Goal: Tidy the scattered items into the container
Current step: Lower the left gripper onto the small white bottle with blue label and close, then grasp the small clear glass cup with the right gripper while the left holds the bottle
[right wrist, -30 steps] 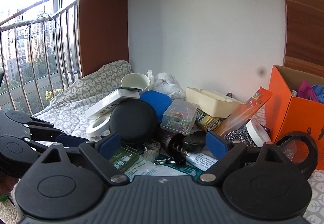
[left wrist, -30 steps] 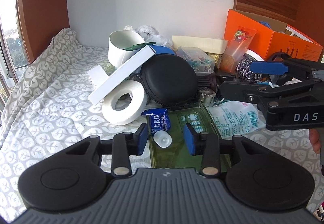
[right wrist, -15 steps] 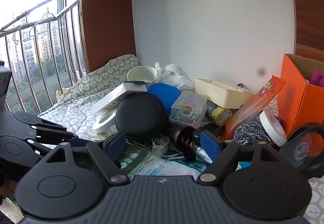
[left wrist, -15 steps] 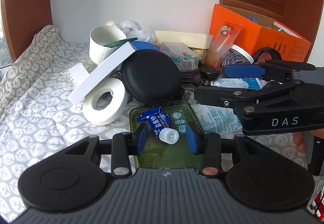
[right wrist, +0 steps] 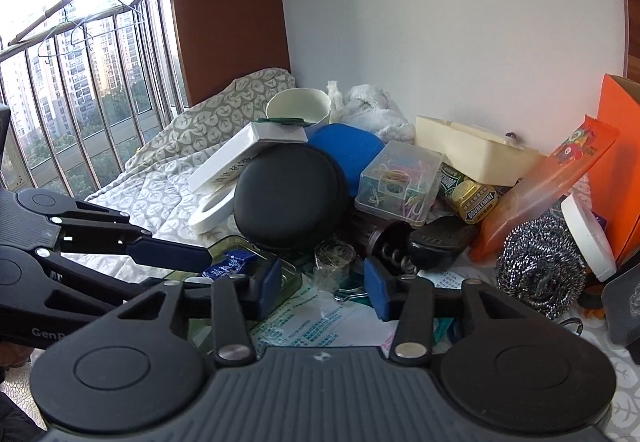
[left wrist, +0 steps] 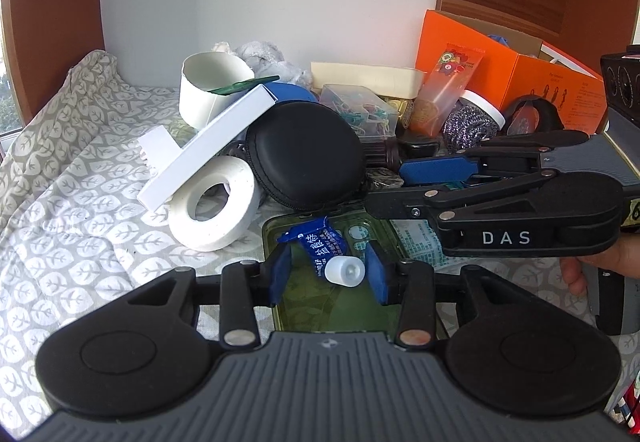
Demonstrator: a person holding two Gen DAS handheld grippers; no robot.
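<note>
Left gripper (left wrist: 327, 274) brackets a small crumpled blue tube with a white screw cap (left wrist: 334, 252). The cap sits between the blue pads, perhaps brushing the right one, though no squeeze shows on it. The tube lies on a flat translucent green plastic case (left wrist: 320, 302) on the leaf-patterned grey bedspread (left wrist: 80, 182), at the near edge of the pile. I judge the tube light, its foil body soft and crushable, its cap stiff and a little slick; the cap or the shoulder just behind it looks the safest hold. Right gripper (right wrist: 322, 284) has its jaws closing, partly open over a clear crinkled plastic wrapper (right wrist: 332, 262) and a printed white sachet (right wrist: 312, 322); its pads press on nothing I can see. Behind stand a round black zip case (left wrist: 304, 154), a white tape roll (left wrist: 212, 206) and, far right, the open orange cardboard box (left wrist: 540, 74), likely the container.
</note>
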